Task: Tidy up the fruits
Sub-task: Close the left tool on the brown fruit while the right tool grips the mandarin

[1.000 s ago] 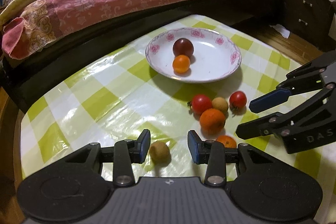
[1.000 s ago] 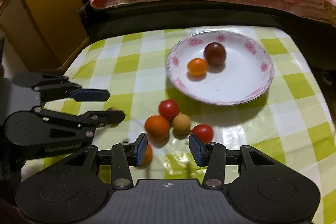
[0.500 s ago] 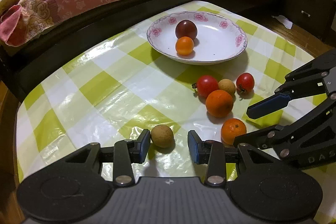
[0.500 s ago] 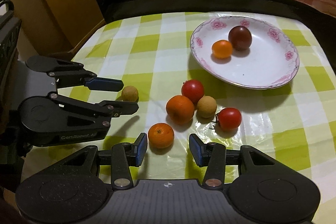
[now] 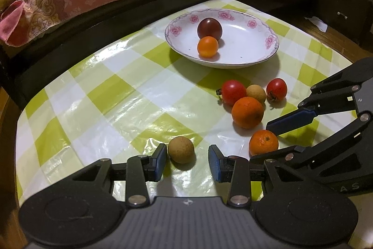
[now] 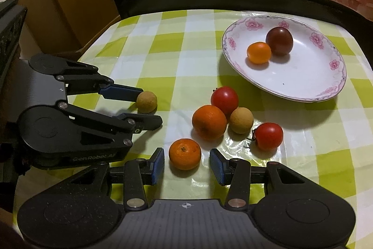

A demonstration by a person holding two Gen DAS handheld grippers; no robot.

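**Fruit still loose on the cloth, both tongs lined up on a piece**

Fruit is what I'm sorting, and most of it still lies on the checked tablecloth (image 5: 98,95), near of the flowered plate (image 5: 254,22). Only a dark plum-coloured fruit (image 5: 209,28) and a small orange one (image 5: 207,46) sit in the plate, touching.

Largest of the loose pieces is the big orange (image 6: 209,122), pressed against a red tomato (image 6: 224,99) and a tan longan (image 6: 241,120); a second tomato (image 6: 269,136) sits just right of them. I judge the orange firm and fairly heavy, best taken across its widest part. The tomatoes look smooth and soft, so a light squeeze.

My right gripper (image 6: 186,162) stands part open with the small mandarin (image 6: 184,153) between its pads, clear of both. Its peel should give grip.

My left gripper (image 5: 187,161) is likewise part open around the lone longan (image 5: 181,149), which sits almost against the left pad; I can't tell if it touches. Light, hard-shelled and round, it may roll.
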